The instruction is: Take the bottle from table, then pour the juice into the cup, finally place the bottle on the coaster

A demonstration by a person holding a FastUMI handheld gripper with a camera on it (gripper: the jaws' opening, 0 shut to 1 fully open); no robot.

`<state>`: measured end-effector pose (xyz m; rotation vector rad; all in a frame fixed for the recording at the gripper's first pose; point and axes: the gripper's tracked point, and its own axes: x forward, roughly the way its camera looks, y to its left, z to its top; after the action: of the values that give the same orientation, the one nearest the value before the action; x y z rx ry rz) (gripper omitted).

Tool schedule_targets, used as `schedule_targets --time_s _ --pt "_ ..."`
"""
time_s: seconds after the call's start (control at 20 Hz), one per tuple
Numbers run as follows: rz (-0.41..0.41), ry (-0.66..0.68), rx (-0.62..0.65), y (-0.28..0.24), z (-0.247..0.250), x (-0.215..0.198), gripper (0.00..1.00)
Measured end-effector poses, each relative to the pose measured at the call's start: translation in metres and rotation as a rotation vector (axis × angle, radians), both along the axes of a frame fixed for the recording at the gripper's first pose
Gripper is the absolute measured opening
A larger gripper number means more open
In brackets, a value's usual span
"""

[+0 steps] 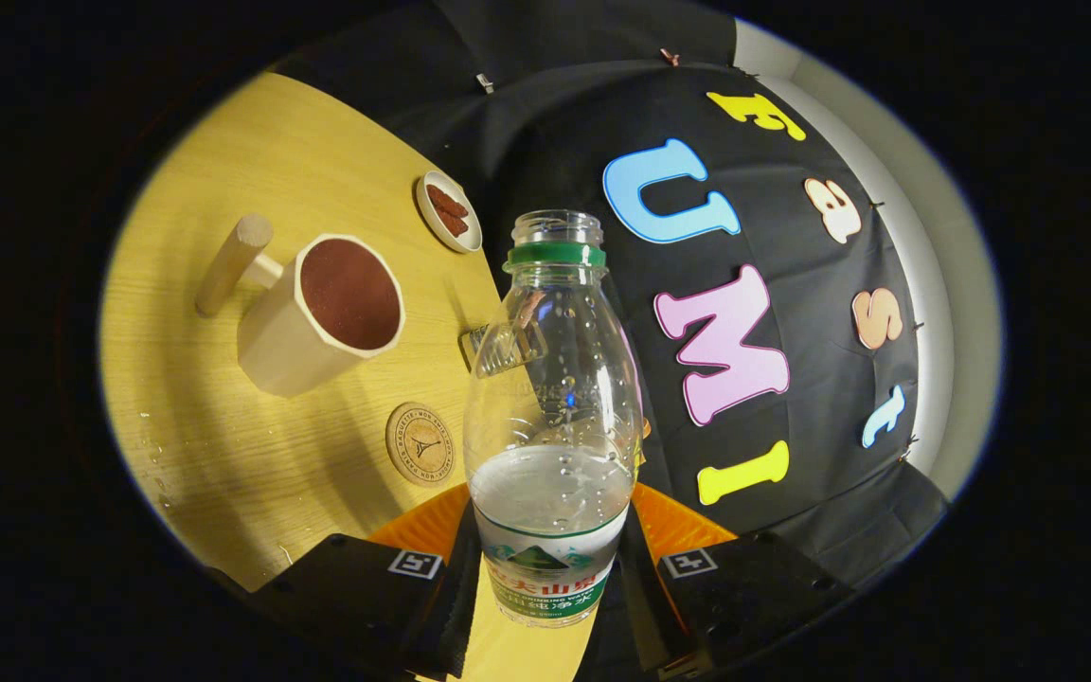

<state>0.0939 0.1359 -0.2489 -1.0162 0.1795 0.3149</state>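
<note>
The gripper (550, 578) clamps both fingers on the uncapped bottle's (553, 417) lower body, keeping its mouth clear for tilting toward the cup (323, 317) beside the coaster (420, 443).

gripper (550, 568) fingers clamp uncapped bottle (553, 379) (part full), held tilted; cup (323, 313) and coaster (420, 443) on table (223, 455) beyond.

claw (545, 578) tilted, fingers clamped on bottle (553, 417)
</note>
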Motion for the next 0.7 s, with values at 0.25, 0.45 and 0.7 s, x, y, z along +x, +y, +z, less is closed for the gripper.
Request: schedule_targets --time_s 0.25,0.45,0.7 --pt "0.032 -0.004 -0.086 0.005 -0.008 0.0 0.69" --pt "0.036 0.002 -0.145 0.005 -0.014 0.004 0.69" --pt "0.042 0.007 -0.208 0.004 -0.019 0.008 0.69"
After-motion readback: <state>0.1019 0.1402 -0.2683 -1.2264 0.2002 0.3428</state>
